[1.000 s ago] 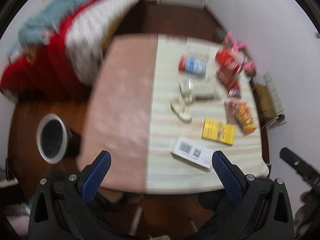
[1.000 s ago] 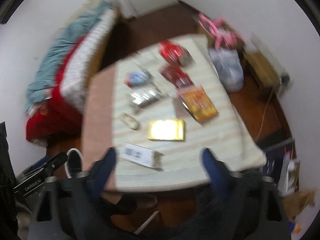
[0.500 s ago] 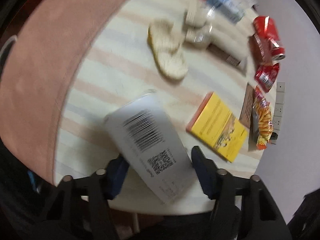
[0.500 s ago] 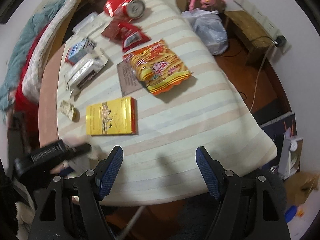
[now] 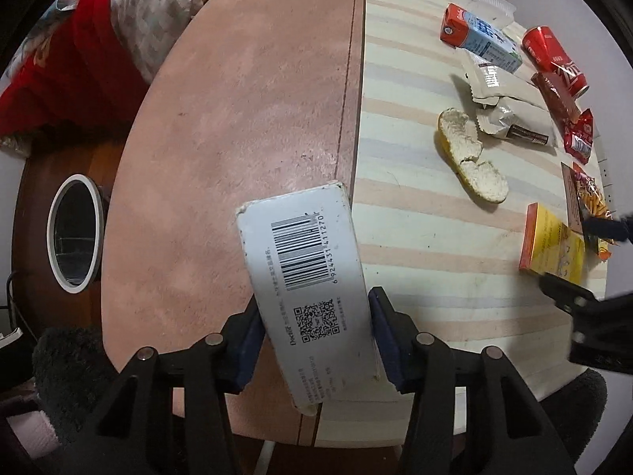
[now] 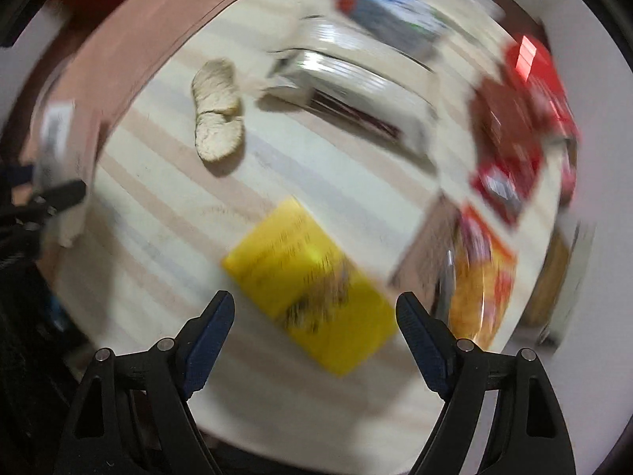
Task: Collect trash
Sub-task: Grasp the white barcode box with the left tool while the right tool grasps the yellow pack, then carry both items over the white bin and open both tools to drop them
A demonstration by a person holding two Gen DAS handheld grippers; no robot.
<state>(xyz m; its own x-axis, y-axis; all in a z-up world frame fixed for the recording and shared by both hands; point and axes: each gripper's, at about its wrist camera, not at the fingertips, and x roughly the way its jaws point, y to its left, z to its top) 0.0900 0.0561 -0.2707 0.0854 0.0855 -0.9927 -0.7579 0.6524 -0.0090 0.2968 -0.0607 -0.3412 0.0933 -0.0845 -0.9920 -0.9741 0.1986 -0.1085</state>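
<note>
Pinched in the closing left tool (image 5: pixel 316 336): a white carton (image 5: pixel 306 277), long axis running away from the jaws over the pink tabletop (image 5: pixel 237 99). Barcode and QR code legible, digits 6924431411270. Lying directly ahead of the right tool (image 6: pixel 314 336), spread and widening with nothing gripped: a yellow box (image 6: pixel 312 289), set diagonally, print blurred. Waste bin (image 5: pixel 75 233) on the floor, nearer the left.

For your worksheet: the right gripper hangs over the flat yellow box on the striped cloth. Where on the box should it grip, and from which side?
Grip the yellow box across its narrower width, from straight above. It lies flat, so only its thin long edges offer faces to pinch. The right gripper, jaws opening, already straddles its near corner.
</note>
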